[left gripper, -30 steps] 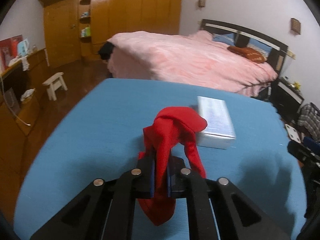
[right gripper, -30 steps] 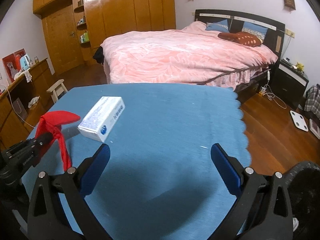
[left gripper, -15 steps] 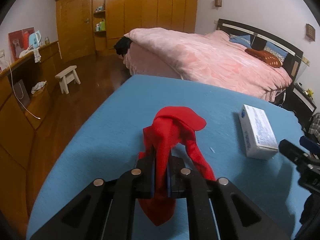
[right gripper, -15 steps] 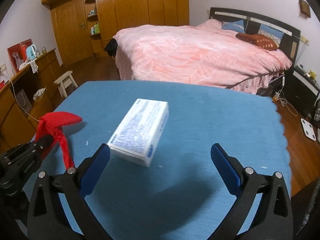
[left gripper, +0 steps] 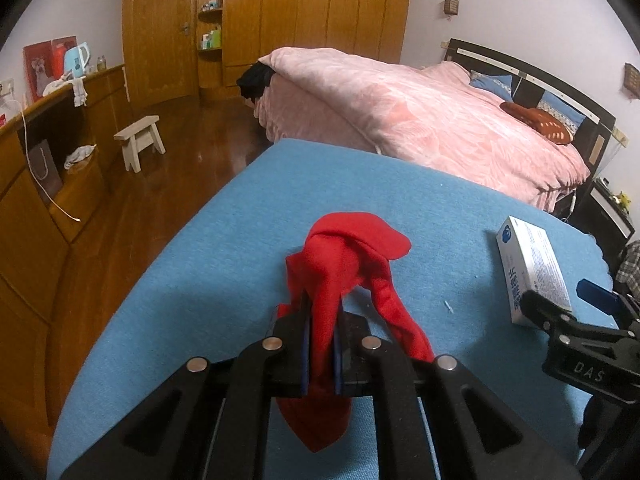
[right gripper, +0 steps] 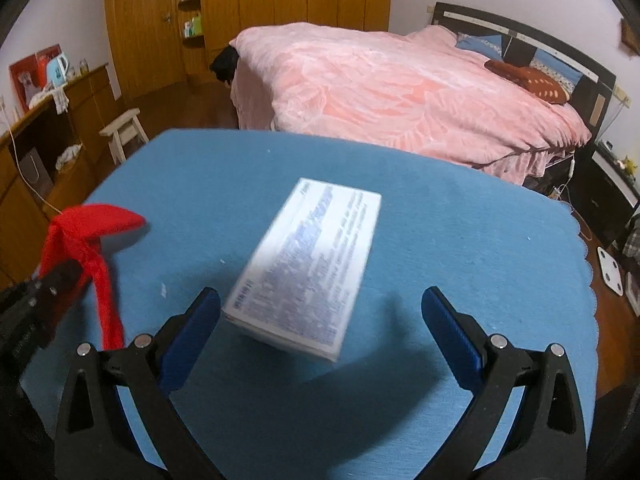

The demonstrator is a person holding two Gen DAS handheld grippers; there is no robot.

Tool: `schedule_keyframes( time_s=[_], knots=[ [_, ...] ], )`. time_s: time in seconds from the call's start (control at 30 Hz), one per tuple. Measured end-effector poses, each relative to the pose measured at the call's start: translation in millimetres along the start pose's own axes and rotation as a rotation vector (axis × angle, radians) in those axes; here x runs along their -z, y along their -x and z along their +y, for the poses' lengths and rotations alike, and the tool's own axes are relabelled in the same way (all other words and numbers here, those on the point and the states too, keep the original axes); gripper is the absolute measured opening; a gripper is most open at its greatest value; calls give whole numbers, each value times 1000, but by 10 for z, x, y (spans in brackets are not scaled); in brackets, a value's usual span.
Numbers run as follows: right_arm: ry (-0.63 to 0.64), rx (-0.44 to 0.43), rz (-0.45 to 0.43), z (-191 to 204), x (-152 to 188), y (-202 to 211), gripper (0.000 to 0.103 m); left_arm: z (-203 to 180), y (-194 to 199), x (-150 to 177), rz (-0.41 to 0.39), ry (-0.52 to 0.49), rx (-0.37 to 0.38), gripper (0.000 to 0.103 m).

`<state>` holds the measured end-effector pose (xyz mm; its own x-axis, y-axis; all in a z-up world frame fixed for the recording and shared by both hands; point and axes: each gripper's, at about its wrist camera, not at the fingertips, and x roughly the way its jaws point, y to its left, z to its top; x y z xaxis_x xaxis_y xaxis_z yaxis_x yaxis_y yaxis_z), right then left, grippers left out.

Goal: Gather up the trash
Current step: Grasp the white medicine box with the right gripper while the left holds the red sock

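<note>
My left gripper (left gripper: pixel 320 344) is shut on a red knotted bag (left gripper: pixel 340 264), which droops over its pads above the blue table (left gripper: pixel 200 280). The same red bag (right gripper: pixel 88 232) and left gripper (right gripper: pixel 48 292) show at the left edge of the right wrist view. A white printed box (right gripper: pixel 312 264) lies flat on the blue table (right gripper: pixel 460 240). My right gripper (right gripper: pixel 320 312) stands open just short of the box's near end, one blue pad on each side, not touching it. In the left wrist view the box (left gripper: pixel 532 272) sits at the right, with the right gripper (left gripper: pixel 568 312) beside it.
A bed with a pink cover (right gripper: pixel 400 88) lies beyond the table's far edge. Wooden wardrobes (right gripper: pixel 280 8) line the back wall. A small white stool (left gripper: pixel 140 140) stands on the wooden floor, and a low wooden cabinet (left gripper: pixel 48 168) runs along the left. A white scale (right gripper: pixel 610 268) lies on the floor at right.
Both grippers have moved across the table. The box has come from the left of the right wrist view to between the open pads. The left gripper still holds the red bag.
</note>
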<state>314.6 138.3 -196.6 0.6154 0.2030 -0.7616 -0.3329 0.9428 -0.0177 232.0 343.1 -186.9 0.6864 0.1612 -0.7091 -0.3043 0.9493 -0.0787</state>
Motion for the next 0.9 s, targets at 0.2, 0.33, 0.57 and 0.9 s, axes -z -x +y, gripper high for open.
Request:
schedule_keyframes(
  time_s=[0.2, 0.33, 0.57, 0.9],
  knots=[
    [-38, 36, 7, -319, 160, 81, 98, -35, 1, -10, -6, -21, -10, 9],
    [-28, -11, 0, -330, 150, 66, 98, -68, 3, -11, -8, -34, -12, 9],
    [14, -67, 18, -253, -1, -102, 97, -56, -27, -10, 5, -20, -17, 9],
    [27, -125, 48, -118, 15, -103, 64, -101, -47, -13, 9, -27, -26, 9]
  ],
)
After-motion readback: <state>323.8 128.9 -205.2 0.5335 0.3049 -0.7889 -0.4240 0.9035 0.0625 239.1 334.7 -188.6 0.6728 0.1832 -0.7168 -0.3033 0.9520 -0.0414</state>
